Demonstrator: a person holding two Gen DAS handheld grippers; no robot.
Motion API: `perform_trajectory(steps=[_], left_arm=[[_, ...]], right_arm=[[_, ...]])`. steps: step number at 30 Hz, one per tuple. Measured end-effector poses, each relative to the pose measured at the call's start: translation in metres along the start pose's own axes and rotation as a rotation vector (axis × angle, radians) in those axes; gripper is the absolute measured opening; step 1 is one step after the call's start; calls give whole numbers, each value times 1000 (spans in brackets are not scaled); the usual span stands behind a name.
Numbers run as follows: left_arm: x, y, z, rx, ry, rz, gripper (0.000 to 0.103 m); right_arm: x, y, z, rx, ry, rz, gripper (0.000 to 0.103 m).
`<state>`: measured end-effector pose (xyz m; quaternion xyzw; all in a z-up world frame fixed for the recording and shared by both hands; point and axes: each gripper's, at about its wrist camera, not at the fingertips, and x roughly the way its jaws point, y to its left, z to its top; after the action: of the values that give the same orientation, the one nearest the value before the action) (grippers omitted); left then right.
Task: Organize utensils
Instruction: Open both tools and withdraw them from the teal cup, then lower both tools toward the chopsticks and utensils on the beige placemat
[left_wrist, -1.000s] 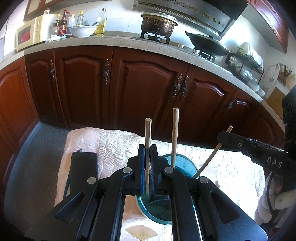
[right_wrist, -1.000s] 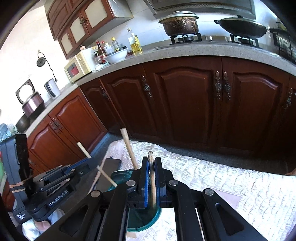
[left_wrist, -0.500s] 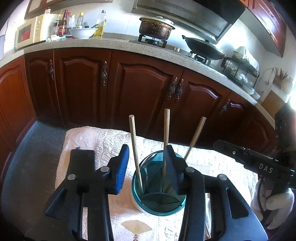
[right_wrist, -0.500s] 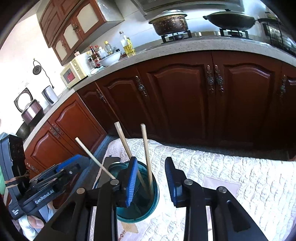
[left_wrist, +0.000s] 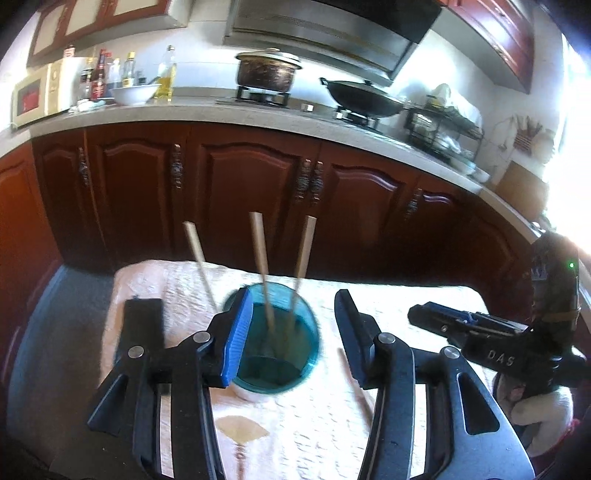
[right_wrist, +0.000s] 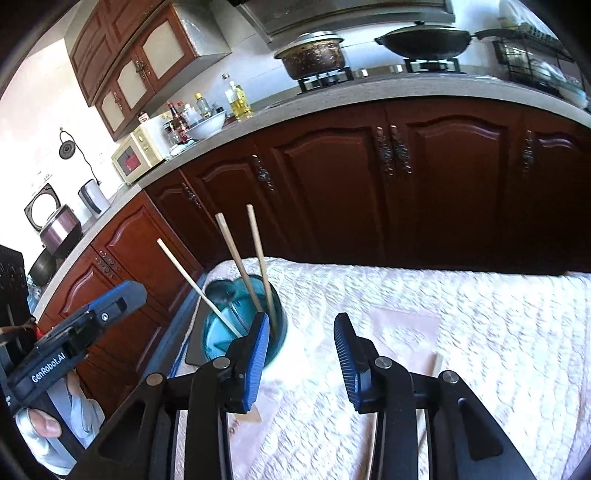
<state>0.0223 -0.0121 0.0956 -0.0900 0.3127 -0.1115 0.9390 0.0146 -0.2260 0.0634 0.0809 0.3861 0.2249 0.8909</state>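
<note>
Black claws, "GenRobot.AI" left claw (right_wrist: 122, 295) and "DAS" right claw (left_wrist: 419, 314), both wide apart, empty, beside teal cup (left_wrist: 295, 306).

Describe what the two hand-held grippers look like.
Both are black plastic with silver pivot pins and ribbed blue finger pads. The left hand-held gripper reads "GenRobot.AI" in white; the right hand-held gripper reads "DAS" and shows a green light. The hands wear pale gloves.

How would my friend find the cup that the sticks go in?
Look at the white quilted cloth in front of the dark red cabinets. Near its left end stands a round teal cup. It is the only see-through blue thing there, with three wooden chopsticks poking out.
</note>
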Motion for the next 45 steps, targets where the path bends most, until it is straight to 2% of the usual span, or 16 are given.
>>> perform_trajectory(steps=[12, 17, 24, 29, 39, 41, 45], left_arm=[[9, -59, -34, 48, 95, -102, 50], [14, -71, -49, 62, 128, -108, 53], [23, -68, -64, 21, 176, -91, 53], [39, -50, -73, -46, 237, -95, 53], [73, -47, -97, -42, 342, -85, 53], [79, -47, -102, -38, 356, -79, 53], [91, -52, -110, -11, 386, -75, 53]], right_arm=[[-58, -35, -44, 14, -25, -139, 40], [-72, -54, -58, 54, -25, -161, 42], [-82, -87, -81, 104, 0, -205, 42], [-71, -102, -94, 144, 39, -225, 42], [-25, -113, -110, 151, 134, -188, 42], [-13, -114, -112, 136, 157, -174, 35], [12, -126, -114, 153, 192, -181, 29]])
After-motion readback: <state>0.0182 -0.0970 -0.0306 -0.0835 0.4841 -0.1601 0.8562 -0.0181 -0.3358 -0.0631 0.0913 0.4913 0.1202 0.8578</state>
